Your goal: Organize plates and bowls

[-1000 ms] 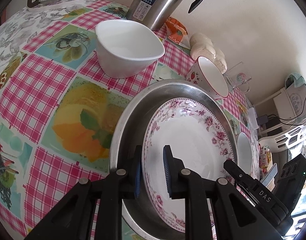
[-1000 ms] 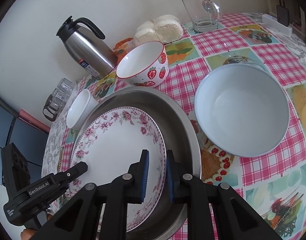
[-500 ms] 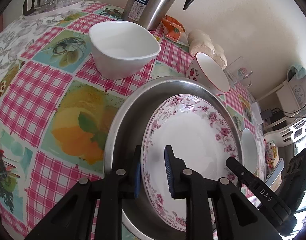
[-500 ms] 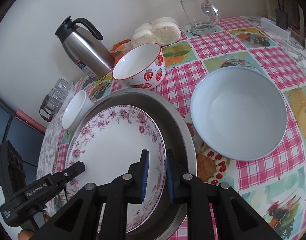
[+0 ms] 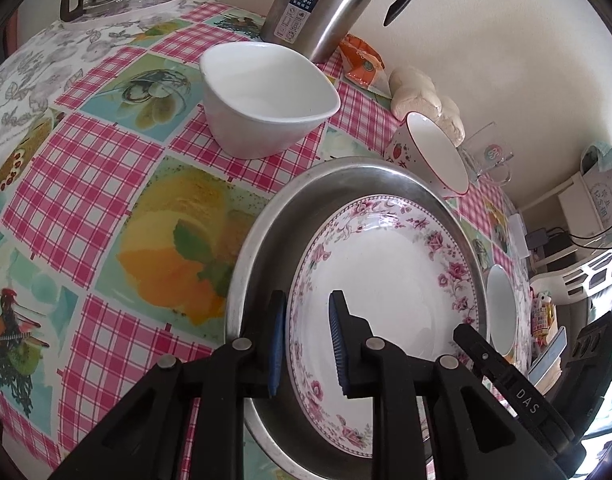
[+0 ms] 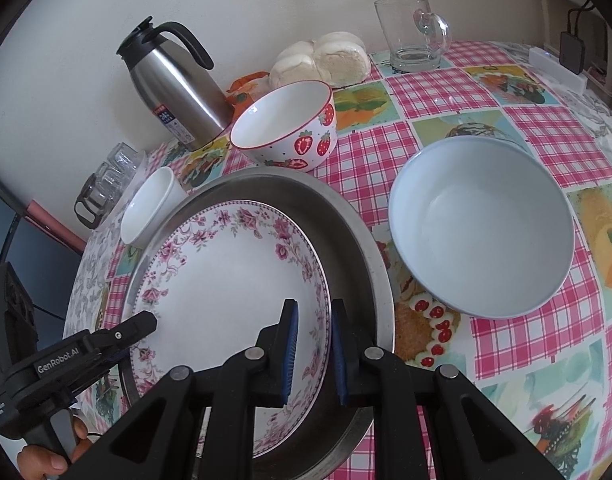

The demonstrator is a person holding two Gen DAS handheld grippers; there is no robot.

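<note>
2 grippers | left gripper (image 5: 306,340), right gripper (image 6: 312,350): jaws straddle opposite rims of floral plate (image 6: 230,284), unclamped | plate inside steel pan (image 6: 346,224)

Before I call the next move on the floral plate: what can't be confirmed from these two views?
- Whether either hand-held gripper pad touches the floral plate rim: left hand-held gripper and right hand-held gripper straddle it; contact unreadable.
- Near edge of the steel tray: hidden by gripper bodies in both views.
- Pale blue bowl: only a sliver in the left wrist view, behind the tray.
- Thermos top: cut off in the left wrist view.
</note>
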